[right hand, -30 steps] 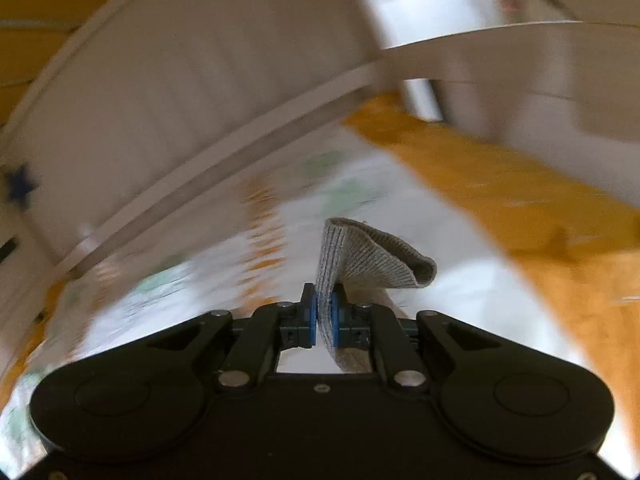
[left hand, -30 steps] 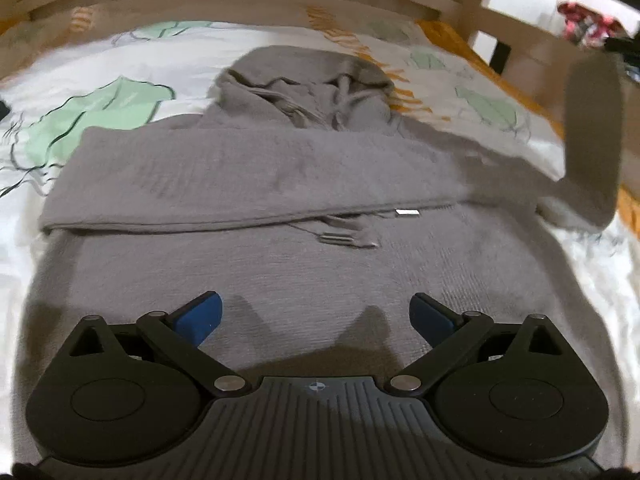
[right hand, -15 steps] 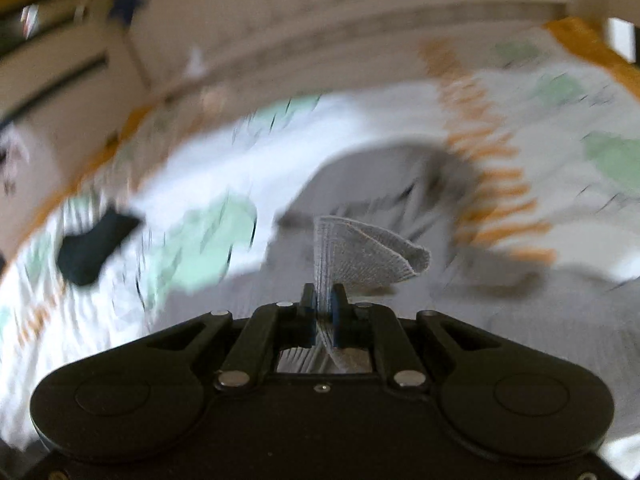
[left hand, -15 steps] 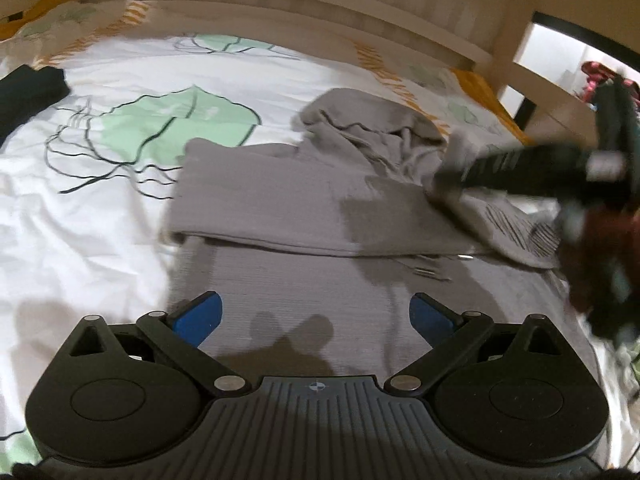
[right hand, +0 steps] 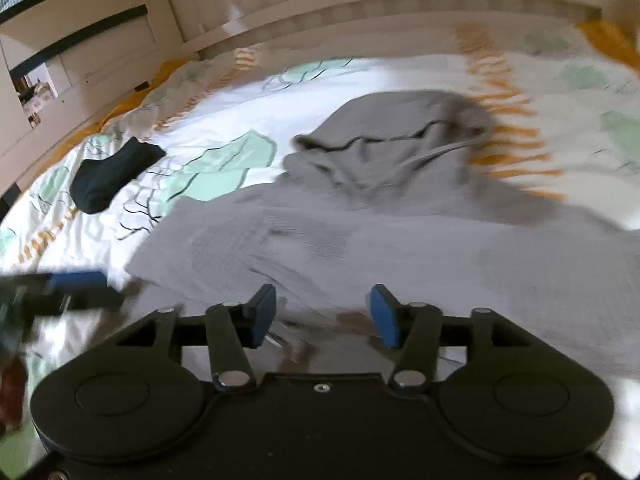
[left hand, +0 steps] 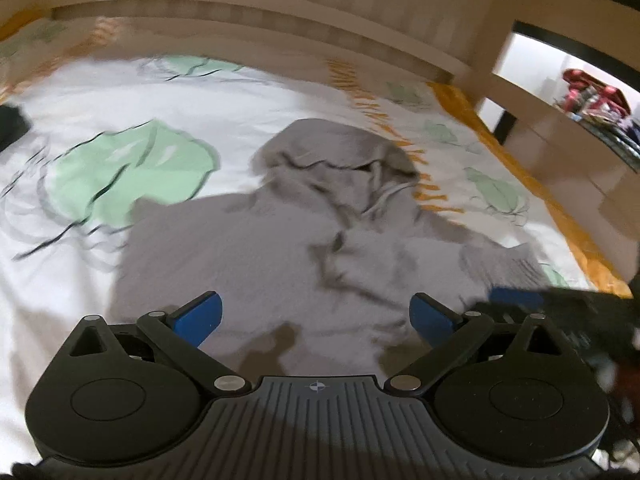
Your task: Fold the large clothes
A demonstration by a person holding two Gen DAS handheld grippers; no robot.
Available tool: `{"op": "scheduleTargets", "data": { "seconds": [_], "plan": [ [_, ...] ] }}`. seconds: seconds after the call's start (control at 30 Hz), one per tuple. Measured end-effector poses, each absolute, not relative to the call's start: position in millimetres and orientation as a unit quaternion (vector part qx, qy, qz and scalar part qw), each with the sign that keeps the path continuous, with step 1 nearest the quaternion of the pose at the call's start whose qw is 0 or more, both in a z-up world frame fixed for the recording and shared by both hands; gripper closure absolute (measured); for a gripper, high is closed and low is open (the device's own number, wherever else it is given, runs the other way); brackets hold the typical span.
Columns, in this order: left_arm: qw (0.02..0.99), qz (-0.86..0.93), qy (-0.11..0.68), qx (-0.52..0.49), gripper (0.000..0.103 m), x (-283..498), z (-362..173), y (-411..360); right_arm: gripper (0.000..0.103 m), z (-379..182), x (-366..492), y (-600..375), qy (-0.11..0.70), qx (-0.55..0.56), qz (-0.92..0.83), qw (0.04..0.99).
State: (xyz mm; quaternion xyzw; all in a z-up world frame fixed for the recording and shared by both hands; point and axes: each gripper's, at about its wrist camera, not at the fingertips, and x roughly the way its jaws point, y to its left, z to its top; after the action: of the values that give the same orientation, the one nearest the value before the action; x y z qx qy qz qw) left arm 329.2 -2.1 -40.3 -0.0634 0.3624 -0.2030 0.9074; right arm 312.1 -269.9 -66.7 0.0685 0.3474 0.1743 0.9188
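A grey hooded sweater [left hand: 280,240] lies flat on the bed, hood [left hand: 340,152] at the far end, both sleeves folded across the chest. It also shows in the right wrist view [right hand: 400,220]. My left gripper [left hand: 316,316] is open and empty, low over the sweater's body. My right gripper [right hand: 324,316] is open and empty over the folded sleeve. The right gripper also shows blurred at the right edge of the left wrist view [left hand: 520,300], and the left gripper at the left edge of the right wrist view [right hand: 76,284].
The bed sheet [left hand: 100,120] is white with green leaf and orange prints. A dark folded garment [right hand: 112,176] lies on the sheet at the left. A pale wooden headboard [left hand: 280,32] stands behind. Shelves [left hand: 592,96] stand at the right.
My right gripper carried the sleeve cuff across the sweater, let it go and opened. The sleeve now lies folded on the chest. My left gripper stayed open and shifted slightly.
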Motion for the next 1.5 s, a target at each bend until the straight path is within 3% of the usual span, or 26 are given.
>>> {"op": "scheduleTargets", "data": {
  "seconds": [0.23,0.43,0.6,0.63,0.67,0.7,0.83,1.17,1.3,1.5],
  "plan": [
    [0.894,-0.215,0.389,-0.064,0.002,371.1,-54.4,-47.3,0.037,-73.4,268.3,-320.4,0.325,0.049,0.135,0.935],
    [0.891,-0.200,0.403,-0.059,0.005,397.6,-68.3,-64.4,0.037,-60.7,280.3,-350.8,0.324,0.096,0.120,0.933],
    [0.869,-0.206,0.444,-0.068,0.037,410.5,-81.4,-73.7,0.035,-43.4,282.2,-373.0,0.281,0.116,0.101,0.947],
    [0.868,-0.207,0.446,-0.066,0.057,409.3,-82.5,-76.1,0.035,-44.1,282.0,-376.6,0.280,0.114,0.094,0.948],
    [0.873,-0.203,0.440,-0.055,0.088,406.6,-81.3,-79.0,0.035,-44.3,282.6,-380.2,0.282,0.115,0.088,0.949],
    [0.879,-0.199,0.430,-0.044,0.096,403.5,-78.6,-82.0,0.035,-44.9,283.0,-384.8,0.283,0.119,0.082,0.948],
    [0.888,-0.229,0.395,-0.048,0.097,391.4,-50.2,-90.3,0.035,-47.3,286.3,-404.9,0.289,0.163,0.053,0.942],
    [0.908,-0.326,0.239,-0.114,0.096,362.2,90.6,-64.8,0.035,-68.9,292.9,-436.6,0.330,0.217,-0.006,0.919],
    [0.919,-0.277,0.254,-0.118,0.096,366.9,72.9,-22.2,0.035,-69.9,292.1,-433.9,0.336,0.212,-0.004,0.918],
    [0.913,-0.150,0.363,-0.109,0.096,394.0,-19.1,39.3,0.035,-73.6,294.4,-428.8,0.346,0.205,-0.001,0.916]
  ]
}}
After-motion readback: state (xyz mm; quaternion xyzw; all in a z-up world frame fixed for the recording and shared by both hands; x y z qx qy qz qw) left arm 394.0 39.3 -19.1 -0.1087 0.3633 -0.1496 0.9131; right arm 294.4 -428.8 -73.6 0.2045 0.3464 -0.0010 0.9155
